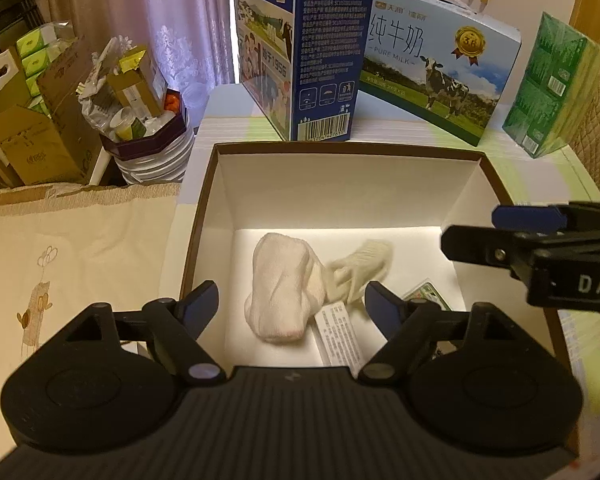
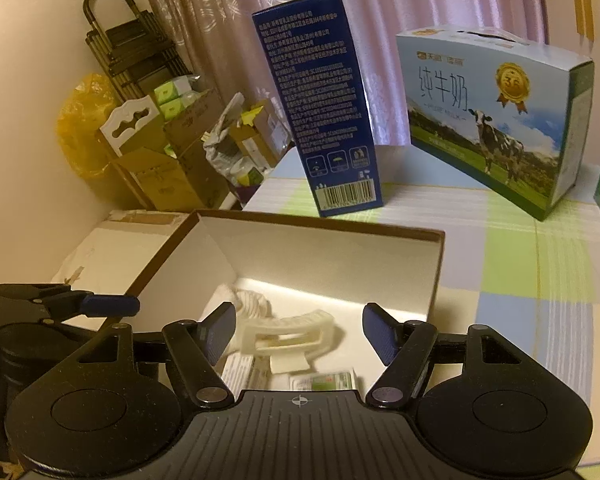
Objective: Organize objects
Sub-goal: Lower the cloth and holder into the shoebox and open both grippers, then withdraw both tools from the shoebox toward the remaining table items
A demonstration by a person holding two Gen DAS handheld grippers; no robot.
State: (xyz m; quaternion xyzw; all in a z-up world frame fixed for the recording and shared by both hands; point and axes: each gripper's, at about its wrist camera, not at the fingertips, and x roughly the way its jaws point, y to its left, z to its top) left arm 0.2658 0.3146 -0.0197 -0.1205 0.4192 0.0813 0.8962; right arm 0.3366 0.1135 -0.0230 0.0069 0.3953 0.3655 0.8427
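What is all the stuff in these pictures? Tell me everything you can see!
Brown-rimmed cardboard box with white inside: one, on the table, open.
Rolled white sock: one, inside the box.
Cream plastic hair claw clip: one, in the box beside the sock.
Small printed packets: a few, white and green, on the box floor.
Tall dark blue milk carton box: one, upright behind the box.
Light blue milk gift box with cow picture: one, behind, further right.
Green tissue pack: one, far right.
Cardboard boxes pile: several, brown, left of table.
Left gripper: black, open over box.
Right gripper: black, open over box.
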